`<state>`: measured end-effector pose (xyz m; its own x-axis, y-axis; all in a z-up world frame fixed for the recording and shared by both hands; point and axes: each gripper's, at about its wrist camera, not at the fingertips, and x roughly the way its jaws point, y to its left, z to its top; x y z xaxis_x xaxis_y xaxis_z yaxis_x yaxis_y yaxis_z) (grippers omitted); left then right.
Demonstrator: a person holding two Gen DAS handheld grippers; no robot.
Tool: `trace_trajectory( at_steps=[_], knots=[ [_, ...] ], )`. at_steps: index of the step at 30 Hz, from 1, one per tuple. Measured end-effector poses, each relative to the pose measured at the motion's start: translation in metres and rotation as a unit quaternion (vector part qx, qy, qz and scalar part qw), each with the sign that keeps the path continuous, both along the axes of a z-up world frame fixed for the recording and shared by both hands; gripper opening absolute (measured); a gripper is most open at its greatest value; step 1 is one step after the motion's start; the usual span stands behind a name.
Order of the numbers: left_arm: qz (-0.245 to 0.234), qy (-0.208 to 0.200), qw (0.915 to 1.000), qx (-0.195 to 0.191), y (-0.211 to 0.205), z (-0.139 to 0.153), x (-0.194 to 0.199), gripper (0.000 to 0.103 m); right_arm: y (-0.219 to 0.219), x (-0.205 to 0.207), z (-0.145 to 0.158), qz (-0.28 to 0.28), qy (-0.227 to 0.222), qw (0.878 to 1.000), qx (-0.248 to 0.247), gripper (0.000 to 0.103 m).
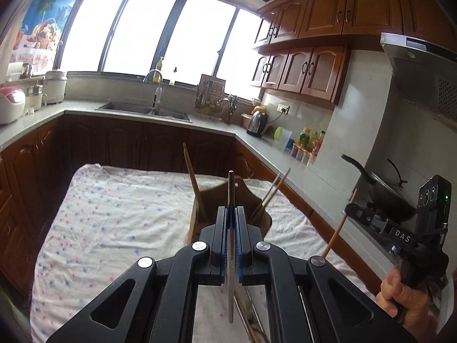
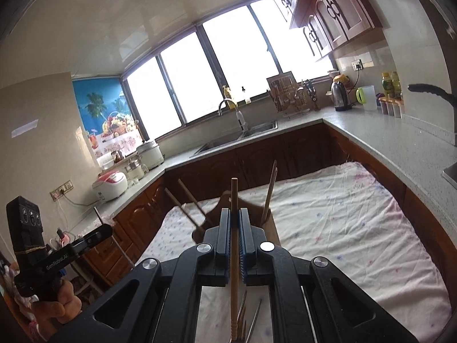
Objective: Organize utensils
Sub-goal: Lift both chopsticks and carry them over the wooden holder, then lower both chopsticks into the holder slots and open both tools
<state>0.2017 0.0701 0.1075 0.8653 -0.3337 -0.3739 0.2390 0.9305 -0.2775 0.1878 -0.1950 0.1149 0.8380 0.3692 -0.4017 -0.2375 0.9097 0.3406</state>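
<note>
A wide stretch of wrinkled, flower-printed cloth (image 1: 114,214) is seen around the brown holder (image 1: 228,197), which stands near the far edge of the covered table, with dark wooden cabinets (image 1: 120,143) close behind. Wooden chopsticks (image 1: 192,177) and a thin pair (image 1: 274,191) are leaned outward from the holder.

The left gripper (image 1: 232,214) is clenched on a flat metal utensil (image 1: 230,245), held upright above the holder; its type cannot be told, being seen edge-on. The right gripper (image 2: 234,217) is clamped on a round wooden chopstick (image 2: 234,245) with a turned lower end (partly cut off by the frame).

Fork tines (image 2: 242,317) and another thin metal piece are glimpsed on the cloth beneath the right gripper, mostly hidden by its body. The holder's base is hidden in both views.
</note>
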Motion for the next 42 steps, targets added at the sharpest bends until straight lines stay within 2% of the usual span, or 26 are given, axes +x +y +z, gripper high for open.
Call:
trace_trajectory(
  at_steps=[5, 12, 16, 20, 25, 31, 37, 42],
  knots=[
    [0.007, -0.027, 0.9996, -0.003, 0.000, 0.009, 0.023, 0.003, 0.001, 0.027, 0.021, -0.020, -0.040, 0.999, 0.009, 0.005],
    [0.046, -0.071, 0.9963, -0.017, -0.001, 0.016, 0.062, 0.003, 0.000, 0.064, 0.039, -0.047, -0.081, 0.995, 0.018, 0.005],
    [0.070, -0.084, 0.9938, -0.023, -0.007, 0.005, 0.087, 0.003, 0.005, 0.080, 0.038, -0.061, -0.101, 0.993, 0.000, 0.005],
    [0.088, -0.083, 0.9918, -0.040, -0.011, -0.016, 0.110, 0.003, 0.012, 0.088, 0.023, -0.071, -0.113, 0.991, -0.020, 0.005],
    [0.098, -0.062, 0.9926, -0.035, -0.027, -0.050, 0.131, 0.003, 0.019, 0.093, -0.010, -0.068, -0.092, 0.993, -0.023, 0.005],
    [0.084, -0.031, 0.9958, -0.020, -0.045, -0.089, 0.144, 0.003, 0.017, 0.091, -0.048, -0.065, -0.049, 0.997, -0.019, 0.005],
    [0.065, -0.009, 0.9978, -0.005, -0.050, -0.099, 0.153, 0.003, 0.012, 0.091, -0.052, -0.063, -0.032, 0.997, -0.013, 0.006],
    [0.059, -0.002, 0.9982, -0.004, -0.036, -0.087, 0.154, 0.003, 0.010, 0.096, -0.051, -0.062, -0.018, 0.998, -0.015, 0.006]
  ],
)
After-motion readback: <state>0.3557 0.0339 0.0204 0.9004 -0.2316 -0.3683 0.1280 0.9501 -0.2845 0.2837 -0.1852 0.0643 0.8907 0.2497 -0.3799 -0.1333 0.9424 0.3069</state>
